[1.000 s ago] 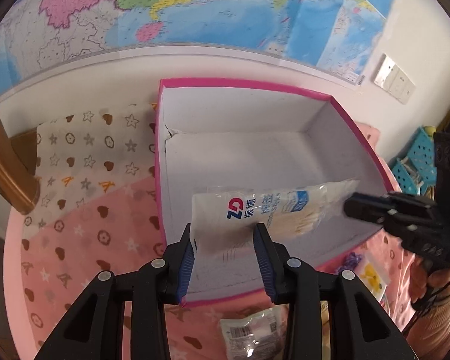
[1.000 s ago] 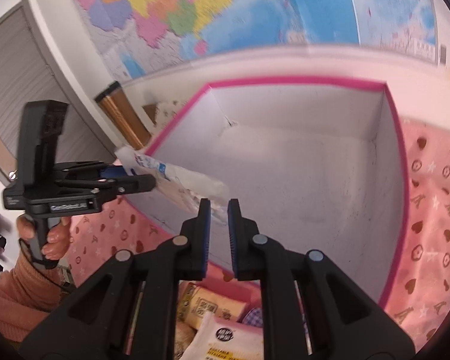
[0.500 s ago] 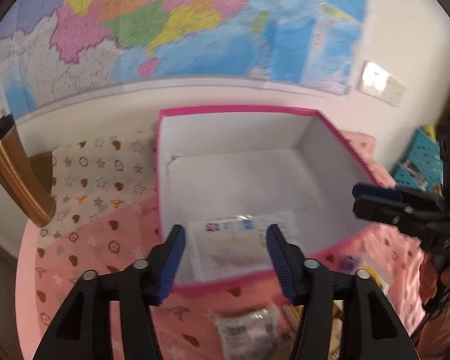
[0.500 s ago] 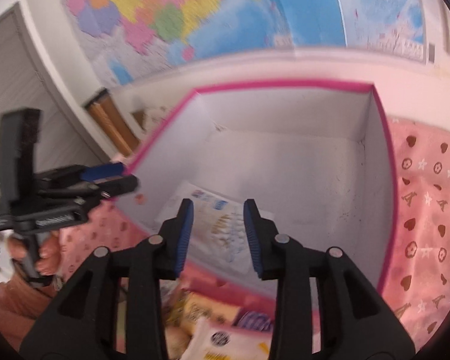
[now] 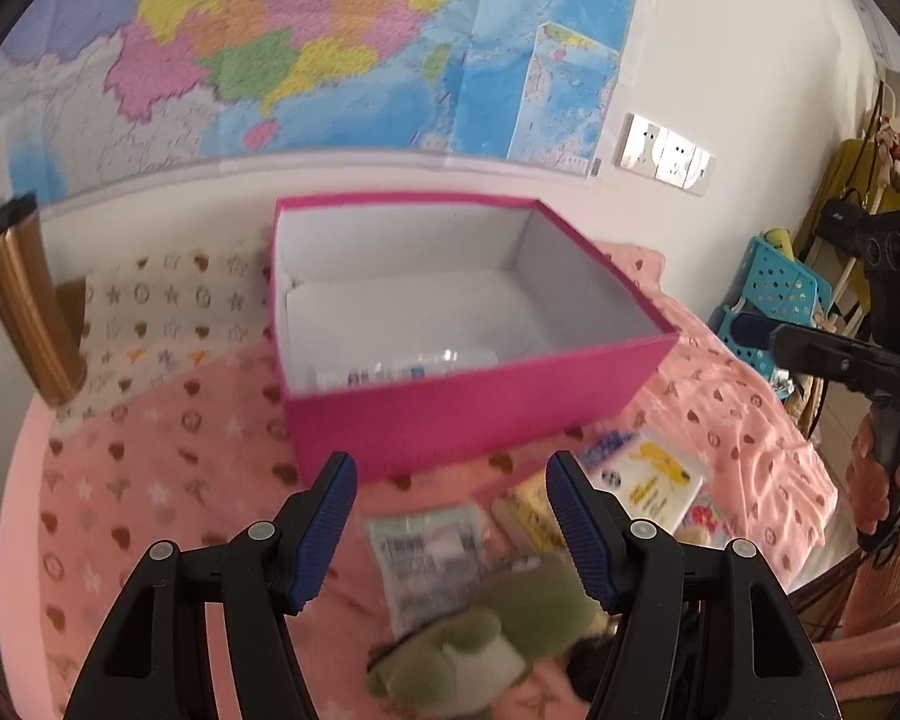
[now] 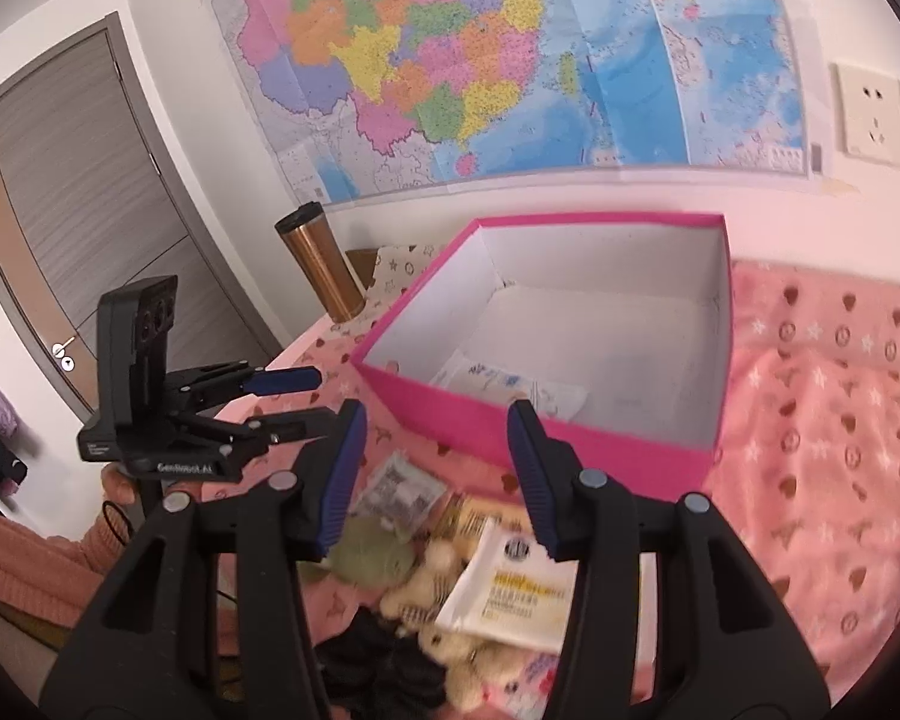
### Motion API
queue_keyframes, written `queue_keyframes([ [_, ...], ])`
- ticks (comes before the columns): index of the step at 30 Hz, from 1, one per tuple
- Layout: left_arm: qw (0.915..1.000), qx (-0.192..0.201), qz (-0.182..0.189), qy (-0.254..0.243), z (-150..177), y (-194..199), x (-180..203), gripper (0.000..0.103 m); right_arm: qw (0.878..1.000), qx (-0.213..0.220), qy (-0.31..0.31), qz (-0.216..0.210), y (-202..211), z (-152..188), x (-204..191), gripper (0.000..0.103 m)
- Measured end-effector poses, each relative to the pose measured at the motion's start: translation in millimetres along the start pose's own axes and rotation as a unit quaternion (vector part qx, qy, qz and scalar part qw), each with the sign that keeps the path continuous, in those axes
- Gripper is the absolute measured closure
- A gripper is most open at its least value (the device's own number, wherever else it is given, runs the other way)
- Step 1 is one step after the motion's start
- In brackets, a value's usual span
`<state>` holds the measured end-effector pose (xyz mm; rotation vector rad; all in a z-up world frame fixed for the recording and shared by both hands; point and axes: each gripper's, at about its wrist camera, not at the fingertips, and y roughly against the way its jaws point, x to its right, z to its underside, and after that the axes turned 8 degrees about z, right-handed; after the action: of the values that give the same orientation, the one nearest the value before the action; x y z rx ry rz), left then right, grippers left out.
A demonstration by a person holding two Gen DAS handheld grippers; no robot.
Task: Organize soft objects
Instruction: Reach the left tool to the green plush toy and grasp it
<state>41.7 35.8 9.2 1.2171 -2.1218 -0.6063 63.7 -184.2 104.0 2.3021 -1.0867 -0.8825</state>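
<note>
Left gripper [image 5: 450,516] and right gripper [image 6: 435,468]: jaws have just been opening, now spread, nothing between them. White tissue packet [image 6: 510,387] lies flat inside the pink box [image 6: 570,438], near its front wall. Plush toys [image 6: 444,612] and packets remain on the pink blanket [image 6: 822,420].

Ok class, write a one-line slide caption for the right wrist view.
Open right hand-held gripper above soft packets, one white packet already inside the pink cardboard box.

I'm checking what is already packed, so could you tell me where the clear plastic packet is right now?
The clear plastic packet lies flat on the floor of the pink box, against its near wall towards the left corner in both wrist views.
</note>
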Motion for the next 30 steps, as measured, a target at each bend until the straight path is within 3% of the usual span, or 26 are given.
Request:
queue_keyframes([
  [9,0.9993,-0.028,-0.003,0.023,46,2,-6,0.036,0.999,-0.043,-0.008,-0.025,3,45,-5,0.052],
  [14,0.9988,-0.044,0.010,0.019,58,4,-5,0.036,0.994,-0.093,0.017,-0.054,-33,66,-31,0.052],
  [19,0.9978,-0.062,0.002,0.023,69,2,-6,0.036,0.991,-0.126,0.039,-0.038,-75,73,-48,0.050],
  [25,0.9954,-0.080,0.025,0.046,83,-4,-14,0.036,0.987,-0.153,0.042,-0.036,-103,82,-52,0.049],
  [30,0.9941,-0.081,0.040,0.059,85,-8,-15,0.048,0.987,-0.154,0.043,-0.031,-108,86,-52,0.049],
])
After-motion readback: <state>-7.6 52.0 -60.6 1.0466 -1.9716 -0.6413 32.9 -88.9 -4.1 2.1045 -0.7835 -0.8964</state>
